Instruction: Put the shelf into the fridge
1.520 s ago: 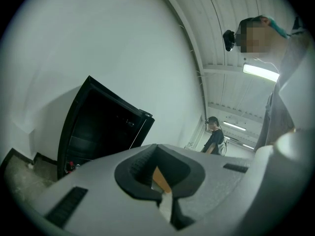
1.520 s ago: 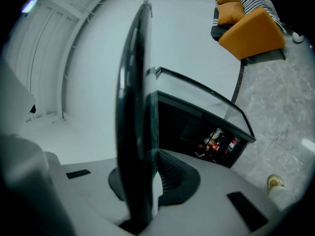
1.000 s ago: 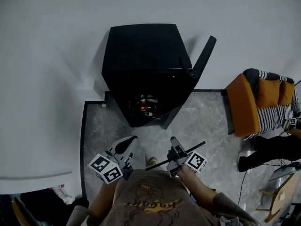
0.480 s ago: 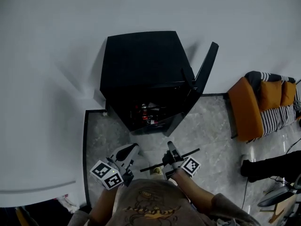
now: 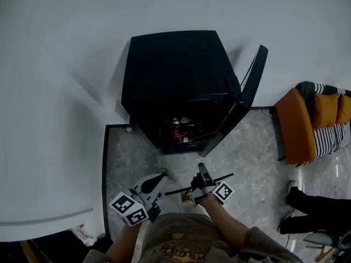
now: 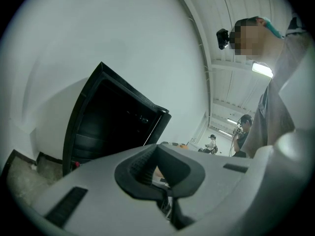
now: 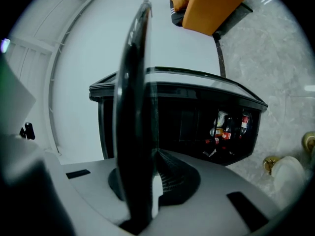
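The right hand-held gripper (image 5: 202,176) is clamping the shelf (image 5: 180,189), a thin dark panel that is showing edge-on in the head view and slanting across in front of the person's body. In the right gripper view the shelf (image 7: 132,107) is standing up between the closed jaws as a dark band, crossing the front of the fridge (image 7: 192,117). The shelf is hanging in the air above the grey stone floor (image 5: 249,147), short of the black fridge (image 5: 175,64) and outside it. The fridge door (image 5: 253,80) is standing open on the right, and a few bottles (image 5: 178,127) with red labels are sitting low inside the cabinet. The left hand-held gripper (image 5: 158,179) is hovering just beside the shelf's left end with its jaws drawn together and nothing between them. An orange chair (image 5: 293,126) is standing well to the right.
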Motion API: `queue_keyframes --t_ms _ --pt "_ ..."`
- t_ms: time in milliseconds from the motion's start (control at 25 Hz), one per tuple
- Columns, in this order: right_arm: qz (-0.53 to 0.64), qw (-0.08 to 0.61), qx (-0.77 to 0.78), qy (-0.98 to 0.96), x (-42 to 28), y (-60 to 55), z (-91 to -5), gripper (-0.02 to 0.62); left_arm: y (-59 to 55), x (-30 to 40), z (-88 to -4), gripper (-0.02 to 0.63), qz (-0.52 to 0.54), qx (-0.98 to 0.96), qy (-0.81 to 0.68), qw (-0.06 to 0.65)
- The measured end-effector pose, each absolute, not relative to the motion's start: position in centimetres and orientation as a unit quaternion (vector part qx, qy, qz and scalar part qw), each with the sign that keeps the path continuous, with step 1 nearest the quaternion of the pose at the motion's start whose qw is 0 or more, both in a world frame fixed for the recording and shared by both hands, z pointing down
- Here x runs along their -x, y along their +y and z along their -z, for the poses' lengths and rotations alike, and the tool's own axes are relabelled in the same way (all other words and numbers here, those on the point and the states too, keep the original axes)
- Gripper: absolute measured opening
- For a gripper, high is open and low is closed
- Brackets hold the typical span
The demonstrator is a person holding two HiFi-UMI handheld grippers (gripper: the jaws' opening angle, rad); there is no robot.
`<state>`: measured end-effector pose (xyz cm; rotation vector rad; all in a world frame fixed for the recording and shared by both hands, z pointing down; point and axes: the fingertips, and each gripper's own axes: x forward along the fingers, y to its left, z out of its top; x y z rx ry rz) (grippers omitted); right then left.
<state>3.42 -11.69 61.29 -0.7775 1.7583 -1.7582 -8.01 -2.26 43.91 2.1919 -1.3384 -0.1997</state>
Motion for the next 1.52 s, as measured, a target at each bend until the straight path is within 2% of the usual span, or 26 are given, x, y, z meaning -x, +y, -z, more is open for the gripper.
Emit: queue_keyframes --t_ms 240,1520 --pt "0.647 0.253 0.292 0.657 -1.9 -12.5 -63.1 0.027 -2.1 7.8 -45.0 0.005 0.062 -0.817 -0.496 0.287" --pt "0.664 0.282 0.318 0.615 2.9 -18.6 -67.7 0.026 -4.8 8.8 -47.1 0.005 0.058 -0.813 -0.479 0.327"
